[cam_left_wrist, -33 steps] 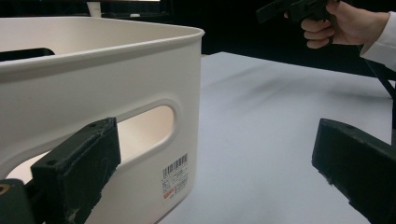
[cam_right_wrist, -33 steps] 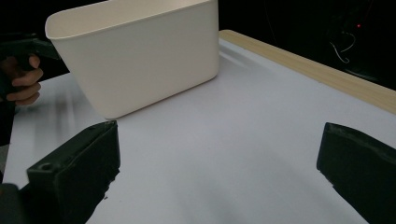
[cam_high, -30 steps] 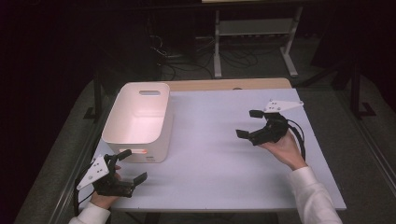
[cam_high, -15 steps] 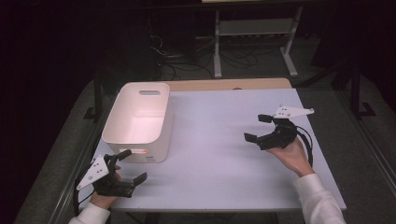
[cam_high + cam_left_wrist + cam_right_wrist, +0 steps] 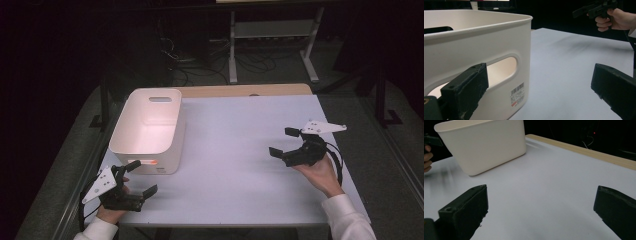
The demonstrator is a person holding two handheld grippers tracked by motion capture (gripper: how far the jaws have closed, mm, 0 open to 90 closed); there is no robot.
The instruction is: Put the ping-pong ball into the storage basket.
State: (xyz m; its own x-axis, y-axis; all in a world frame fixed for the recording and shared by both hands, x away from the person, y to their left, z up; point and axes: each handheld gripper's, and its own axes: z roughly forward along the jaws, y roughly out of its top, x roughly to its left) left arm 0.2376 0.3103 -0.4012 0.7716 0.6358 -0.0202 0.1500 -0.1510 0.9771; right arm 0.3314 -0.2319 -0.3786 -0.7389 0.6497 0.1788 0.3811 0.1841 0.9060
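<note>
Just one white bin, two spread claws: left claw, right claw.

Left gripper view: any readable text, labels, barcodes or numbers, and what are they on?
Sticker on the white storage bin, near its lower corner: a barcode with small printed lines and a red mark below; all too small and blurred to read.
High view, same sticker: shows as an orange and white patch, unreadable.
No other text can be read.
</note>
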